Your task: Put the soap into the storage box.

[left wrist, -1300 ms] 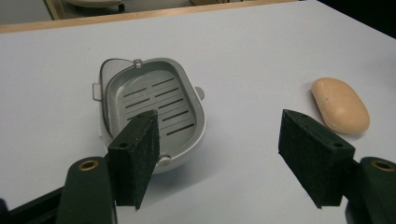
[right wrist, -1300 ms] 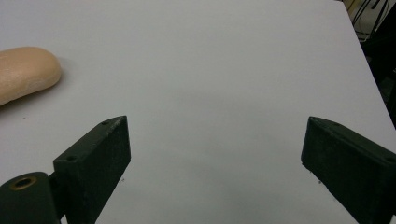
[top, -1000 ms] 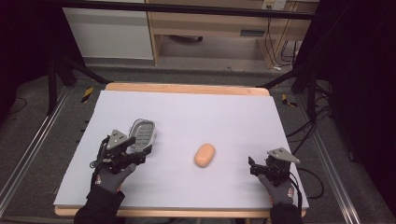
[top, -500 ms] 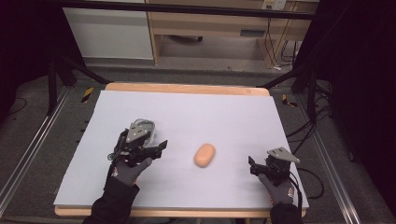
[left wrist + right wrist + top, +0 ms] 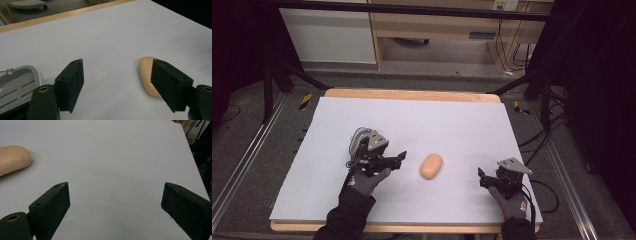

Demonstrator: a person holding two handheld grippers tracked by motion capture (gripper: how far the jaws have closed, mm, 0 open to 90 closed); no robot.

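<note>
A tan, rounded oval lump (image 5: 431, 166) lies on the white table top (image 5: 452, 120), a little right of centre. My left gripper (image 5: 400, 158) is just left of it, open and pointing at it. In the left gripper view the lump (image 5: 147, 75) sits partly behind the right jaw of the left gripper (image 5: 117, 70) with nothing held. A grey oval object with slots (image 5: 357, 138) lies behind the left hand, also seen as the grey slotted object (image 5: 17, 82). My right gripper (image 5: 482, 178) rests open near the front right; in its own view the right gripper (image 5: 116, 192) has the lump (image 5: 12, 158) far to its left.
The white sheet covers a table with a wooden rim (image 5: 412, 95). Black frame posts (image 5: 267, 90) and cables (image 5: 542, 135) flank it. Shelving (image 5: 437, 25) stands beyond the far edge.
My left gripper has moved right, off the grey slotted object and toward the tan lump. The right gripper and the lump have stayed put.
</note>
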